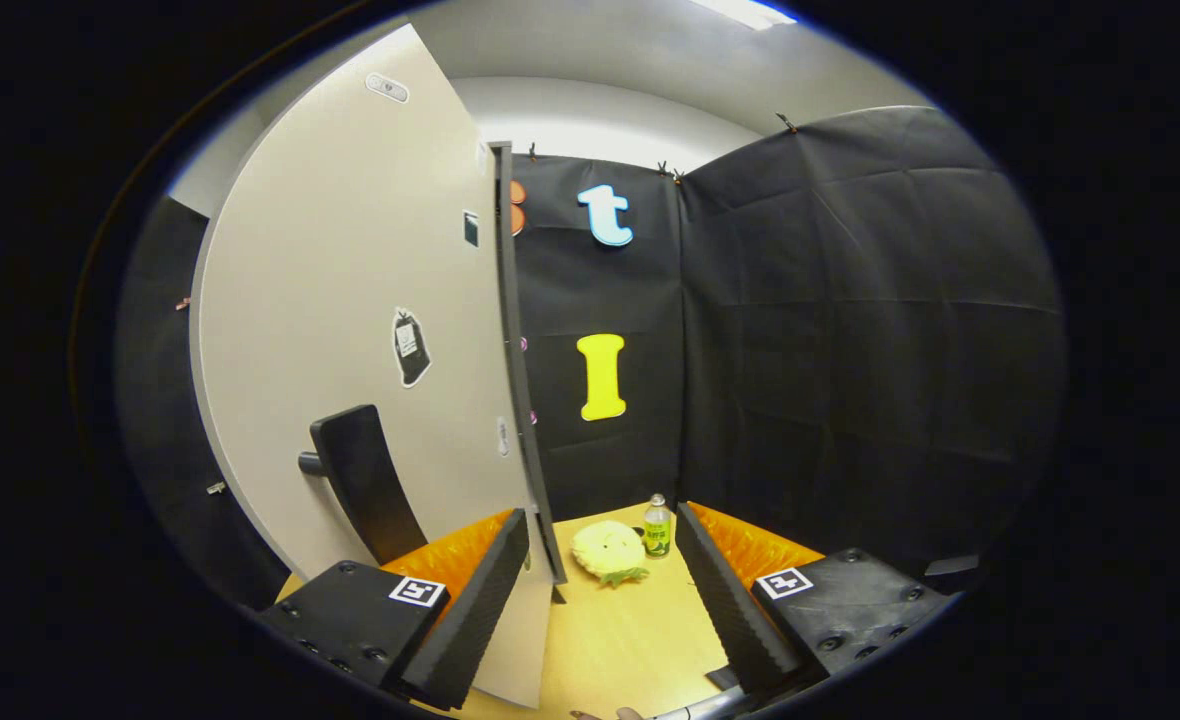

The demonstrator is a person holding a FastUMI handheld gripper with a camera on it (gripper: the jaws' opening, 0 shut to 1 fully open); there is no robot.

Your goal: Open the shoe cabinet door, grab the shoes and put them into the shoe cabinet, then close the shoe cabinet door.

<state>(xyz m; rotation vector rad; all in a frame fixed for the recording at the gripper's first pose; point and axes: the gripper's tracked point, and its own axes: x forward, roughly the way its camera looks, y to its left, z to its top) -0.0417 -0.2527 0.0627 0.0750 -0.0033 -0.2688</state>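
Swinging on its hinges, the shoe cabinet door (350, 300) rising ahead-left of your gripper (600, 610) looks like a stiff, light, smooth panel, its free edge standing just inside the left finger, so I'd judge the dark paddle handle (365, 480) low on its face the surest hold. Your fingers stand apart, clamped on nothing. Beyond them on the wooden tabletop (620, 640) sit a pale round plush toy (608, 550) and a small green-labelled bottle (657, 526), neither blocking the door.
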